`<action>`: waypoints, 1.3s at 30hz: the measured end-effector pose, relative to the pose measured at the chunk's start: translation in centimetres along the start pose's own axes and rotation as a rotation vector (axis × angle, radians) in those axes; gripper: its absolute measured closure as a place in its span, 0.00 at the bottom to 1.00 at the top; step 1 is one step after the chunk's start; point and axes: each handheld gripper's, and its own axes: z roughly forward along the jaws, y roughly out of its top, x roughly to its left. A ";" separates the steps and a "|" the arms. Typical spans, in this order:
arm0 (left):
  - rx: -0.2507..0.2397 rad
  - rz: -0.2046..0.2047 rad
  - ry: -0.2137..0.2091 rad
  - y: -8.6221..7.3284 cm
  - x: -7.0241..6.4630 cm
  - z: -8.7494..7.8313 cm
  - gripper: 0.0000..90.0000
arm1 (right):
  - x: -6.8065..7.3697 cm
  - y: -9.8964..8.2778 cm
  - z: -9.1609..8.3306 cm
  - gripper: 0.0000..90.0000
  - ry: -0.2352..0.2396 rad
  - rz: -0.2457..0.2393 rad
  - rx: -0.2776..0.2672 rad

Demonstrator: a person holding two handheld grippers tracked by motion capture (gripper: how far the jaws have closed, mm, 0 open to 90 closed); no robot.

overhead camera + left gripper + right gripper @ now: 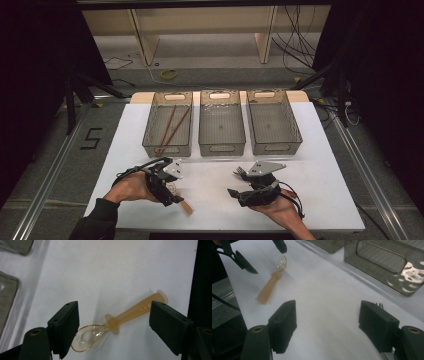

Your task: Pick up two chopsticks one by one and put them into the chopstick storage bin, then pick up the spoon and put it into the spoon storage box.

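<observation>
Both tongs were spread wide at this point, nothing pinched in either. On the left tongs (pixel 113 327) the jaws were lowered on either side of a little spoon (pixel 117 322), which was lying flat on the white table (pixel 107 270) near its front edge, clear bowl close to one jaw and the orange handle end just by the other. No contact could be made out for sure, though the handle tip looked very close to the jaw on that side.

The right tongs (pixel 327 325) were held low over bare table, and what looked like the tines of a fork (pixel 240 172) were poking out just beside them; hard to tell more than that.

Three grey baskets (pixel 222 123) were lined up at the back of the table, well apart from the spoon. A pair of chopsticks (pixel 171 129) was already lying in the left one, and the other two looked empty.

So it was probably a cutlery sort, and the grab on the spoon was the step being set up. Next, the jaws would need to be closed squarely across the handle rather than the slippery bowl, since the spoon was sitting at an angle between them. After that it would have to be lifted and carried to one of the free baskets.
</observation>
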 end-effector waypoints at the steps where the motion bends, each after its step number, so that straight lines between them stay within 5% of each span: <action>1: 0.006 0.006 -0.003 -0.1 0.0 0.1 0.26 | 0.0 0.0 0.0 0.35 0.002 0.000 0.002; 14: 0.076 0.051 -0.022 -0.6 0.3 1.2 0.28 | -0.1 0.0 0.0 0.35 0.001 0.003 -0.001; 39: 0.137 0.148 -0.018 -0.3 0.0 3.3 0.31 | -0.1 0.0 0.0 0.36 0.001 -0.001 -0.001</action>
